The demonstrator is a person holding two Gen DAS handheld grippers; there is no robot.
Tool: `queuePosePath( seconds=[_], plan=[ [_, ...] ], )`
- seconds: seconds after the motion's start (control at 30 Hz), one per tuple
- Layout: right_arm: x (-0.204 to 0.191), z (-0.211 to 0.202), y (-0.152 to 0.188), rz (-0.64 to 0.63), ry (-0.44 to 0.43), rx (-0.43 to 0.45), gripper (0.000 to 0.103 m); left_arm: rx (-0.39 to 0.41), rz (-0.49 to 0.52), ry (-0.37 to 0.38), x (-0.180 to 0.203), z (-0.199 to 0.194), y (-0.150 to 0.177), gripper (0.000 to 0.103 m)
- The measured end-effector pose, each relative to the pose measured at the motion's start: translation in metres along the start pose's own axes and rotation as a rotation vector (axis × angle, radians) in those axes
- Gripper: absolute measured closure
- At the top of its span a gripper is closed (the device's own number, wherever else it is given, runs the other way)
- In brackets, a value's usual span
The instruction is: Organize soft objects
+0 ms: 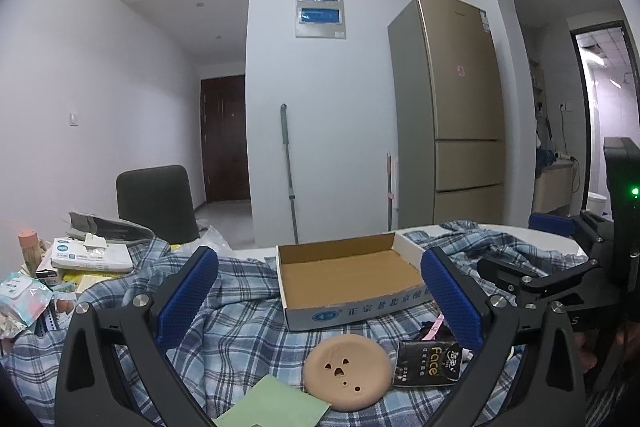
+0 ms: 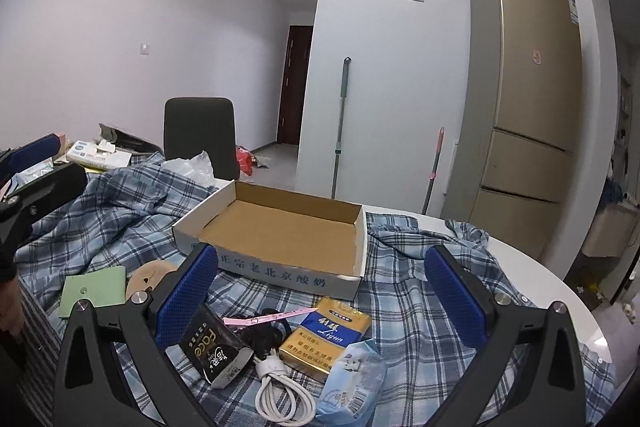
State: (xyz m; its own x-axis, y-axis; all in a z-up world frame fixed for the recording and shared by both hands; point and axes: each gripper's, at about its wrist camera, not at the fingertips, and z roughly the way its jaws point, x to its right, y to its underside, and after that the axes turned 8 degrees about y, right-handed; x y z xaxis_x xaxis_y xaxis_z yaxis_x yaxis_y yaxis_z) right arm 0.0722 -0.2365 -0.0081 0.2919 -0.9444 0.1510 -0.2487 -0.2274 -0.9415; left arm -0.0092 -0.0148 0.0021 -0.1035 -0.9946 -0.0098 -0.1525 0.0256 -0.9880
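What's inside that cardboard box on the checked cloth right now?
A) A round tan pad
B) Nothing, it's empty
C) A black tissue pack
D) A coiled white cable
B: the cardboard box shows only its bare brown floor; the white cable lies outside it on the cloth.

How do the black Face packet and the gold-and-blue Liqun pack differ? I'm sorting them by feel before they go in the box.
The black Face packet looks like a pliable, glossy pouch; the gold-and-blue Liqun pack is a crisp-edged rectangular box. The packet is dark with pale lettering, the pack bright gold with a blue panel. Both lie flat on the plaid cloth, outside the empty cardboard tray.
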Motion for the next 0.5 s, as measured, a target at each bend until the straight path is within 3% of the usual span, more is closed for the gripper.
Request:
queuePosePath(
  seconds=[0.2,0.3,0.5],
  plan=[
    [0.001,0.005,0.001,0.006,-0.009,-0.031,0.0,-0.039,-0.043,-0.027,-0.009,0.008,0.001,0.0],
    [0.004,0.011,0.001,0.017,-0.057,-0.071,0.0,-0.039,-0.049,-0.033,-0.01,0.008,0.002,0.0],
    [0.003,0.017,0.002,0.021,-0.044,-0.105,0.0,-0.048,-0.04,-0.035,-0.011,0.005,-0.009,0.0]
  ],
)
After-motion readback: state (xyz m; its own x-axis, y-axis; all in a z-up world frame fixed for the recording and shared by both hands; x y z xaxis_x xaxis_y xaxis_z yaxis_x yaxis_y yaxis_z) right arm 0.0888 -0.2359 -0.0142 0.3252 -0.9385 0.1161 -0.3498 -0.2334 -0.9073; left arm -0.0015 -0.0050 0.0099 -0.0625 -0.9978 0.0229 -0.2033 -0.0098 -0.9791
